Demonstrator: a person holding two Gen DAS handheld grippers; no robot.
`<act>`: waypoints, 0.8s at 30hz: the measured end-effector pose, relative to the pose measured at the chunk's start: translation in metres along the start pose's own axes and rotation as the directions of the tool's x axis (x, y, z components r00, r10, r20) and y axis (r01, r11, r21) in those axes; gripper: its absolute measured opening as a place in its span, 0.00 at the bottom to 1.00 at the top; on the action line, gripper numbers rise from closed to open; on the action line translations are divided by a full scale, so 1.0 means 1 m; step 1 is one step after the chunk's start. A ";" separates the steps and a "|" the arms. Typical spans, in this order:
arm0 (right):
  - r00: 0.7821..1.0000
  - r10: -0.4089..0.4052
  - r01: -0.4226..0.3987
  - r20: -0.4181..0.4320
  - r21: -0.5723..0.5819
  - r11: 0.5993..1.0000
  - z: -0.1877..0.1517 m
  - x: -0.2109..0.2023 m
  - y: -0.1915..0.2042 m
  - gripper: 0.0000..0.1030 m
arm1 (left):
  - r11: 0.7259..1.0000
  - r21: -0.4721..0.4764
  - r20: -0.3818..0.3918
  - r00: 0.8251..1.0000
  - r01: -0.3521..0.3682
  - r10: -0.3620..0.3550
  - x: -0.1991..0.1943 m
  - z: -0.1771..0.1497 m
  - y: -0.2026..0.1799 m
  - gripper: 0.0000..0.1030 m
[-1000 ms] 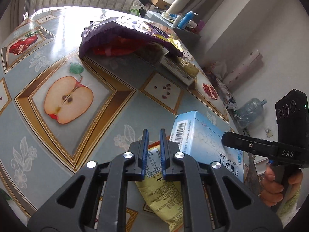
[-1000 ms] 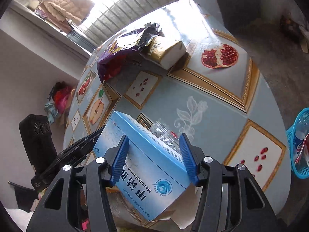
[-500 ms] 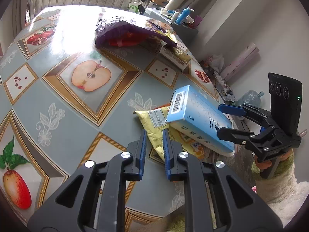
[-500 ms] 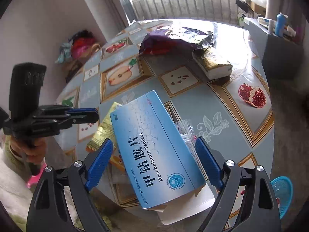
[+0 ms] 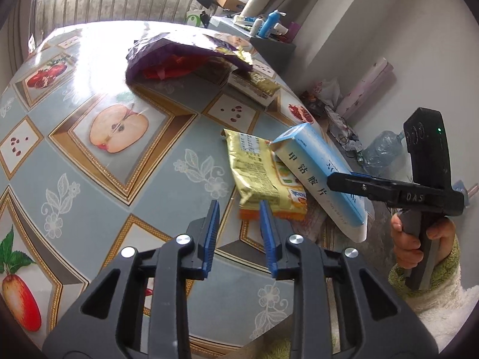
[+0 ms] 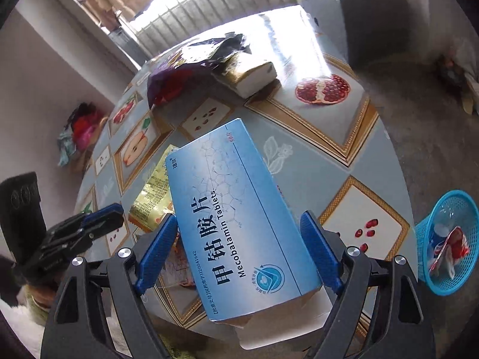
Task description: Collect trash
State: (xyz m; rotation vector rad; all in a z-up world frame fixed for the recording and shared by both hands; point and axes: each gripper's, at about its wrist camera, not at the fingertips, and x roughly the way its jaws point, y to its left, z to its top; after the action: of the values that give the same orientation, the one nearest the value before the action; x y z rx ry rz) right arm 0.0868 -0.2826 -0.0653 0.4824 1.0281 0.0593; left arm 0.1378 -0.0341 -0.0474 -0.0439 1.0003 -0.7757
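Note:
My right gripper [image 6: 239,239] is shut on a blue Mecobalamin tablet box [image 6: 236,221] and holds it tilted above the table's near edge; the box also shows in the left wrist view [image 5: 317,176]. A yellow snack wrapper [image 5: 260,173] lies flat on the table under the box's far end, also seen in the right wrist view [image 6: 152,197]. My left gripper [image 5: 239,224] is open and empty, its fingertips just short of the wrapper's near edge. A blue trash basket [image 6: 446,245] with some trash in it stands on the floor at right.
A purple bag [image 5: 185,56] and a gold-and-white box [image 5: 254,86] lie at the table's far side. The round table [image 5: 89,179] has a fruit-print cover. A grey cabinet [image 6: 374,21] stands beyond the table. A water jug [image 5: 380,149] is on the floor.
My left gripper has opened and pulled back from the yellow wrapper, which now lies free on the table. My right gripper still holds the blue box, now tilted more.

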 end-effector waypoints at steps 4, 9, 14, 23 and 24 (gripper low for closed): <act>1.000 0.006 -0.007 0.024 0.053 0.999 -0.003 -0.003 -0.008 0.78 | 0.999 0.044 -0.024 1.000 -0.010 0.011 0.008 0.001 -0.013 0.40; 1.000 0.001 -0.002 0.025 0.060 0.998 -0.005 -0.003 -0.008 0.77 | 0.999 -0.028 -0.011 0.999 -0.044 0.044 0.015 0.007 -0.003 0.51; 1.000 -0.015 0.014 0.024 0.041 0.999 -0.005 -0.002 -0.005 0.77 | 0.993 -0.095 -0.007 0.997 -0.071 0.071 0.022 0.017 0.012 0.54; 1.000 -0.011 0.009 0.025 0.048 0.999 -0.006 0.000 -0.006 0.77 | 0.988 -0.153 -0.038 0.999 -0.019 0.013 0.044 0.031 0.015 0.53; 1.000 -0.010 0.009 0.025 0.048 0.999 -0.006 0.000 -0.006 0.77 | 0.988 -0.151 -0.039 0.999 -0.018 0.012 0.045 0.032 0.014 0.52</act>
State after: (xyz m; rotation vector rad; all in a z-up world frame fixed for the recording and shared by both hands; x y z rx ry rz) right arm 0.0810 -0.2853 -0.0704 0.5206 1.0084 0.0201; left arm 0.1839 -0.0610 -0.0677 -0.1531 1.0931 -0.6881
